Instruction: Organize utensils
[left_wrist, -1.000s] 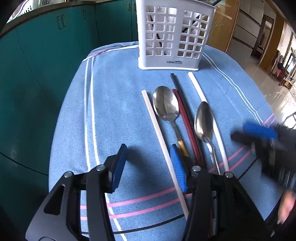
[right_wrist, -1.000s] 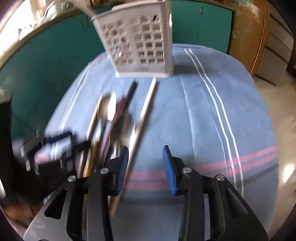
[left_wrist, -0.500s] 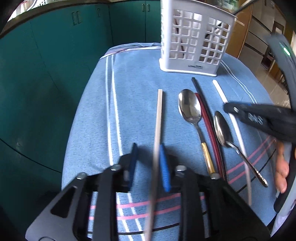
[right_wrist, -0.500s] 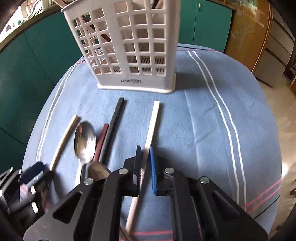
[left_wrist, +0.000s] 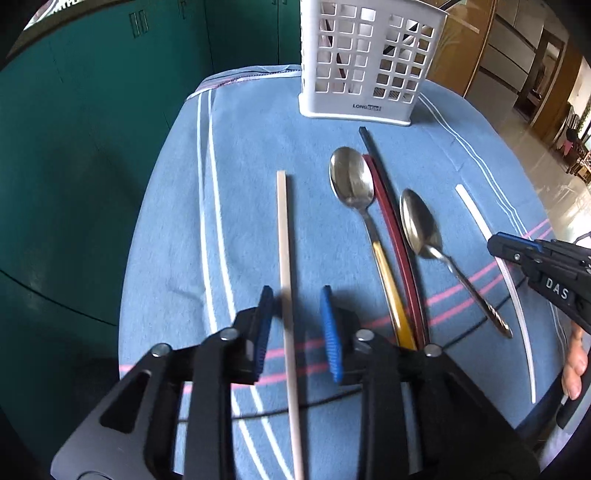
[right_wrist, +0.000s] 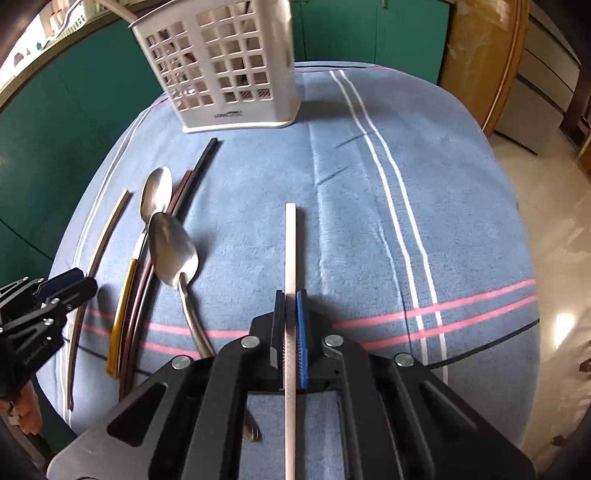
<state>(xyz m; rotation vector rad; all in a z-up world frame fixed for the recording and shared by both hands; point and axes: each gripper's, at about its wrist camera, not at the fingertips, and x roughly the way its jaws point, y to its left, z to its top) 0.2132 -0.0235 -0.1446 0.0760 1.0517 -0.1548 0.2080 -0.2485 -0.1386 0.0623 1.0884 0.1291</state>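
**Both grippers on chopsticks, holder at the far end of the bench**

Your right gripper (right_wrist: 290, 325) has its jaws clenched on a white chopstick (right_wrist: 290, 251); the stick runs straight out ahead between the blue pads, and the pads press it from both sides. Its far end points toward the white slotted utensil holder (right_wrist: 221, 70), which stands upright at the far edge of the blue striped cloth (right_wrist: 369, 221) covering the bench.

Your left gripper (left_wrist: 295, 325) has just been opening its jaws. A beige chopstick (left_wrist: 283, 236) lies between them, close against the left pad, with a clear gap to the right pad, so the jaws are released, not clamped.

Between your two grippers the other utensils lie on the cloth, well apart from the holder: a spoon with a yellow handle (left_wrist: 351, 181), a dark red chopstick (left_wrist: 391, 236) touching a black chopstick (left_wrist: 373, 147) along its length, and a plain steel spoon (left_wrist: 421, 221) just beside them. Some sticks already stand inside the holder; what they are you cannot tell.
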